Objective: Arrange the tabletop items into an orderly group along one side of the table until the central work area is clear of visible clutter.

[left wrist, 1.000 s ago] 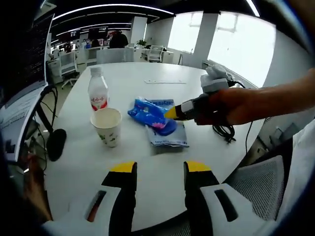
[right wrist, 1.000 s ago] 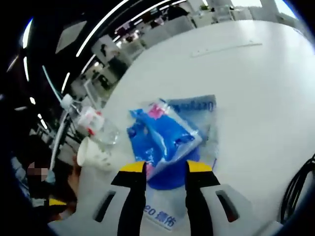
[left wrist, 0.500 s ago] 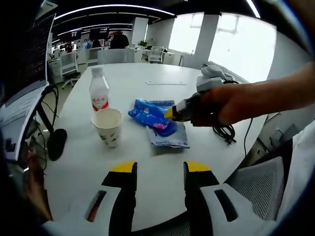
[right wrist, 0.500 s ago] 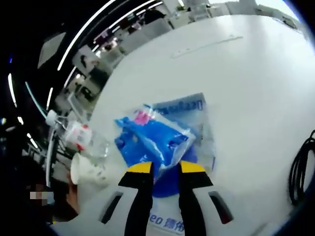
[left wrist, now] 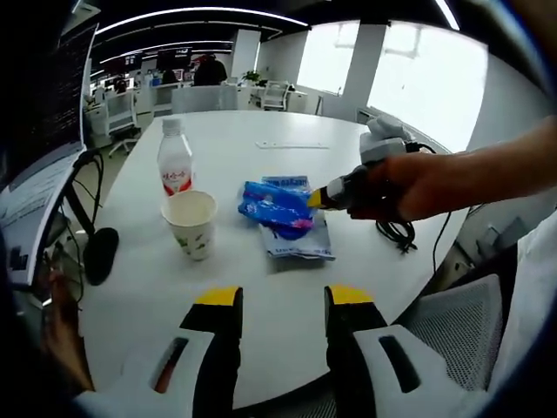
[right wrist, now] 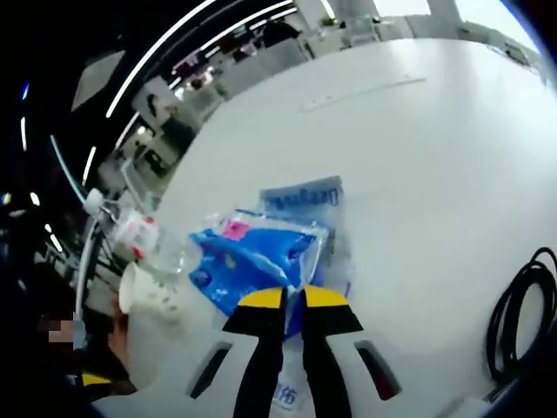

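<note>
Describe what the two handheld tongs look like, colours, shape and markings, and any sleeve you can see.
The left tongs have two black jaws capped with yellow tips, rising from white bodies with dark oval slots, one showing red. The right tongs are built the same: black jaws, yellow tips, white body with dark slots. In the left gripper view a white sleeve shows at the right edge.

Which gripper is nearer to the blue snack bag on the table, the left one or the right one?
The right. The right gripper is shut on the edge of the blue snack bag. The left gripper is open near the table edge, apart from the bag.
</note>
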Demonstrator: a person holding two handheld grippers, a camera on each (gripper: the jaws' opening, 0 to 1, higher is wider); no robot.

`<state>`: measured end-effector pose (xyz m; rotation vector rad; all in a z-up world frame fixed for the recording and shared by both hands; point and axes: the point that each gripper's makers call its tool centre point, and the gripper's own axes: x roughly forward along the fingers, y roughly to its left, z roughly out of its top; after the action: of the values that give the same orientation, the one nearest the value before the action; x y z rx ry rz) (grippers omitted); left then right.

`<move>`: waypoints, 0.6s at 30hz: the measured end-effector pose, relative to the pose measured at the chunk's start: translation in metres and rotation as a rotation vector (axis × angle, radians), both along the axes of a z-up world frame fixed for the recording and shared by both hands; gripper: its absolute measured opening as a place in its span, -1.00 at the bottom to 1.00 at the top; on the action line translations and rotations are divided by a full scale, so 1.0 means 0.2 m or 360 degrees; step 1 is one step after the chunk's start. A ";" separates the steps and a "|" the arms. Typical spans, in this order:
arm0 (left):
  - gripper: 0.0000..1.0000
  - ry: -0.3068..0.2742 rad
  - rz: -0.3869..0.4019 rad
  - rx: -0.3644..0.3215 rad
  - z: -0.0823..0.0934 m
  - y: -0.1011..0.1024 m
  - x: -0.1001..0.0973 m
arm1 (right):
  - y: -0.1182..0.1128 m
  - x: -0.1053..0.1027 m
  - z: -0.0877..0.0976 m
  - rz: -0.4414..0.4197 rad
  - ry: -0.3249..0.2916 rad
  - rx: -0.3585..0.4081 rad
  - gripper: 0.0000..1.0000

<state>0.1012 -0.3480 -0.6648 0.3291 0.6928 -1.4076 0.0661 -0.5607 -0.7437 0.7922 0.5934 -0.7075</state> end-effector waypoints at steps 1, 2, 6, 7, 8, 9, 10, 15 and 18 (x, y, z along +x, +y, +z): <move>-0.28 0.0000 -0.0006 0.0000 0.00 0.00 0.00 | 0.00 0.00 0.01 0.0006 0.0000 -0.0009 -0.96; -0.28 0.0000 -0.0008 -0.0001 0.00 -0.01 -0.01 | -0.01 -0.01 0.01 0.0012 -0.0003 -0.0016 -0.97; -0.28 0.0001 -0.0017 -0.0002 0.01 -0.01 -0.01 | -0.02 -0.03 0.02 0.0038 -0.0014 -0.0016 -1.00; -0.28 0.0014 -0.0009 -0.0010 0.01 -0.02 -0.01 | -0.03 -0.05 0.02 0.0066 0.0008 -0.0041 -1.00; -0.28 0.0020 -0.0008 -0.0012 0.01 -0.02 -0.01 | -0.03 -0.06 0.02 0.0069 0.0008 -0.0046 -1.00; -0.28 0.0020 -0.0009 -0.0012 0.01 -0.02 -0.02 | -0.04 -0.08 0.02 0.0064 0.0002 -0.0045 -1.00; -0.28 0.0012 -0.0014 -0.0010 0.01 -0.03 -0.02 | -0.05 -0.09 0.02 0.0061 -0.0002 -0.0047 -1.00; -0.29 0.0033 -0.0024 -0.0009 0.00 -0.04 -0.05 | -0.10 -0.17 0.04 0.0055 -0.0022 -0.0077 -1.00; -0.30 0.0063 -0.0056 -0.0009 -0.01 -0.07 -0.10 | -0.13 -0.24 0.05 0.0079 -0.0014 -0.0110 -1.00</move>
<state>0.0819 -0.3616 -0.6668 0.3109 0.7180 -1.4523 0.0185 -0.5871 -0.7340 0.7140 0.5763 -0.6752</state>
